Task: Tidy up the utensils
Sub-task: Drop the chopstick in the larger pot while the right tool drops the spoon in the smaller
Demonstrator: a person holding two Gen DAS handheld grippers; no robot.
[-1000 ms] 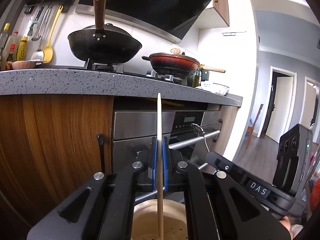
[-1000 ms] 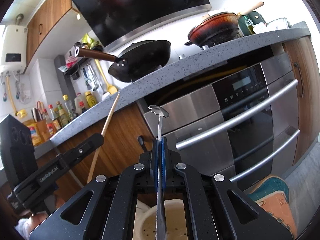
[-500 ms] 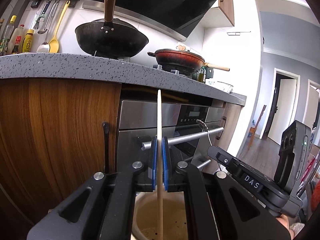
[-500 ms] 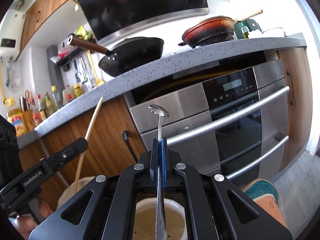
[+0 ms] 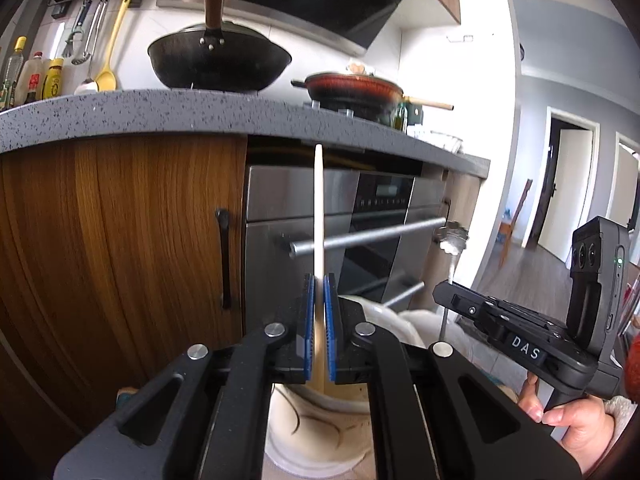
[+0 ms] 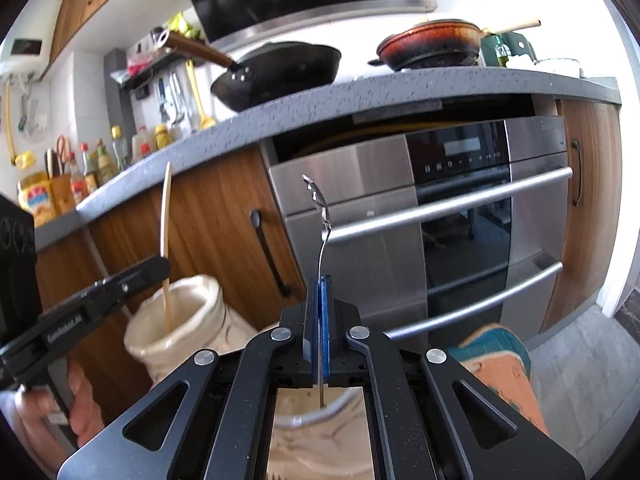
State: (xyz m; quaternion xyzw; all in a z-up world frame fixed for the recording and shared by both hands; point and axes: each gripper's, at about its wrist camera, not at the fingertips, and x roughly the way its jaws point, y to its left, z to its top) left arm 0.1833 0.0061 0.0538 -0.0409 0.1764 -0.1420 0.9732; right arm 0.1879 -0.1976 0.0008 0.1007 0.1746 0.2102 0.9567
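In a kitchen, in front of a steel oven set under a speckled grey counter, the left gripper is clamping a pale wooden utensil between its blue pads, long axis upright, upper end pointing at the counter's edge and lower end dipping into a cream holder. The right gripper is pinching a metal utensil by its thin stem, also upright, ornate end pointing up, lower tip hanging over a second cream holder.
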